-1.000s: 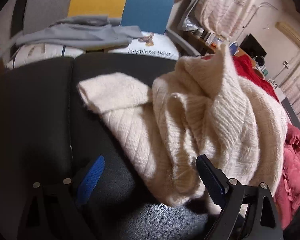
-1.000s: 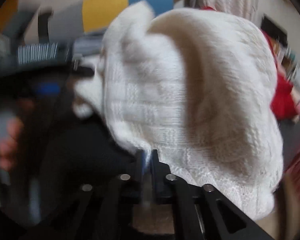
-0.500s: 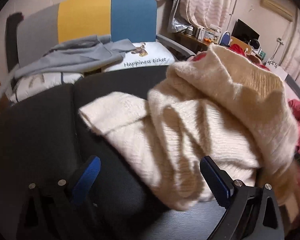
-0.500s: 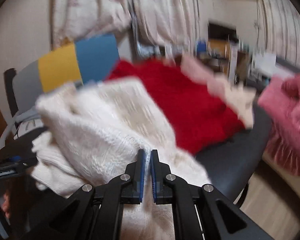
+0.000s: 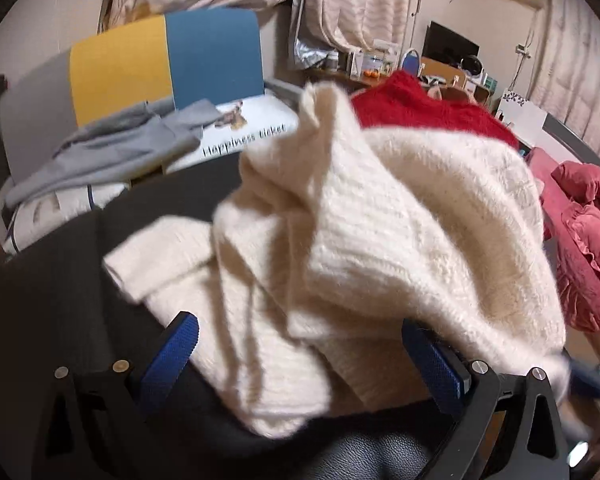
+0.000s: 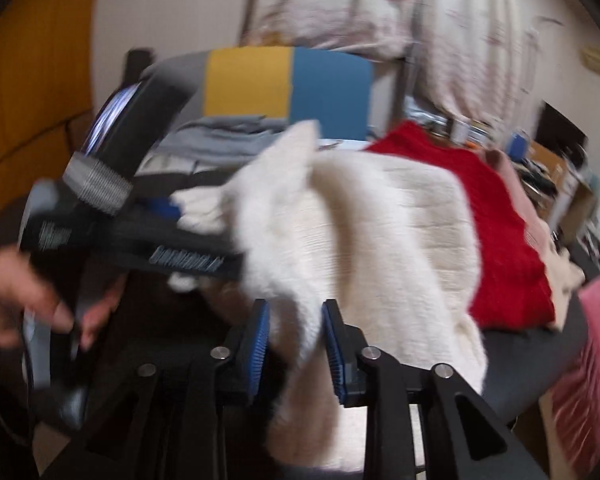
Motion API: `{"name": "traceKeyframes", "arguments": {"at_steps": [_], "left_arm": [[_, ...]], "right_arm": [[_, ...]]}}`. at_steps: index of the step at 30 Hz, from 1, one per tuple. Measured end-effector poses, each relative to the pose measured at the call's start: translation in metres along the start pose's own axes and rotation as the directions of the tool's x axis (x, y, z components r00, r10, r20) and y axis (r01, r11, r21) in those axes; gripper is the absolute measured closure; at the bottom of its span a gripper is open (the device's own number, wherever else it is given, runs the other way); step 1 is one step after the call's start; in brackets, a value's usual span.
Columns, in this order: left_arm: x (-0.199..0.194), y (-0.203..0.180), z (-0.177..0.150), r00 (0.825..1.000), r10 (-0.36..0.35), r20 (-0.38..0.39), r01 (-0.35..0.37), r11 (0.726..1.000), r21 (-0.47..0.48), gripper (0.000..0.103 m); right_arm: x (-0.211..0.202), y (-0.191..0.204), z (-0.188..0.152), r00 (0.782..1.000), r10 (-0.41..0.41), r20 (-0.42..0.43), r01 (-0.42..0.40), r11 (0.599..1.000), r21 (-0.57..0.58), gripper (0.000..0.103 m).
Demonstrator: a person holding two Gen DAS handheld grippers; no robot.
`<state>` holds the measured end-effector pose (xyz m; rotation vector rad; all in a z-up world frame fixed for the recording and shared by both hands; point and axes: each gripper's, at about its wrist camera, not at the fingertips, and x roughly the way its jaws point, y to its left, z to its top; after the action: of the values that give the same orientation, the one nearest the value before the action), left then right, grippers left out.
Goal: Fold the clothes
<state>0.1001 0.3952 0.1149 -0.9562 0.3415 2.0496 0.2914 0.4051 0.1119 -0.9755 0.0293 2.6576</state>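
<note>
Fluffy cream knitted sweater [image 5: 380, 240] heaped on black padded seat [image 5: 40, 300], left gripper [image 5: 304, 364] spread wide around its near edge, right gripper [image 6: 294, 344] parted, sweater fold between blue pads [image 6: 258, 340], contact unclear

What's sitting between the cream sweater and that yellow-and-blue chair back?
In the left wrist view, a crumpled grey garment and a white "Happiness ticket" cushion lie between the cream sweater and the chair back.
</note>
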Motion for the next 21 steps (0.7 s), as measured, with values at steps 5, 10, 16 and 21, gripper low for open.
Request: {"name": "traceKeyframes", "arguments": {"at_steps": [5, 10, 16, 21], "left_arm": [[-0.007, 0.007, 0.012, 1.0, -0.028, -0.009, 0.028, 1.0, -0.002, 0.0], [-0.01, 0.015, 0.02, 0.998, -0.067, -0.017, 0.066, 0.997, -0.049, 0.0], [-0.011, 0.04, 0.016, 1.0, -0.021, -0.015, 0.019, 0.995, -0.095, 0.0], [-0.01, 0.055, 0.024, 0.996, 0.088, 0.031, -0.086, 0.994, -0.07, 0.0]], "right_arm": [[0.018, 0.018, 0.004, 0.998, -0.037, -0.044, 0.035, 0.999, -0.04, 0.074], [0.052, 0.023, 0.023, 0.983, -0.167, -0.072, 0.163, 0.984, -0.067, 0.073], [0.037, -0.035, 0.022, 0.985, -0.17, -0.022, 0.171, 0.962, 0.213, 0.093], [0.01, -0.101, 0.008, 0.972, -0.236, 0.024, 0.199, 0.868, 0.455, 0.095]]}}
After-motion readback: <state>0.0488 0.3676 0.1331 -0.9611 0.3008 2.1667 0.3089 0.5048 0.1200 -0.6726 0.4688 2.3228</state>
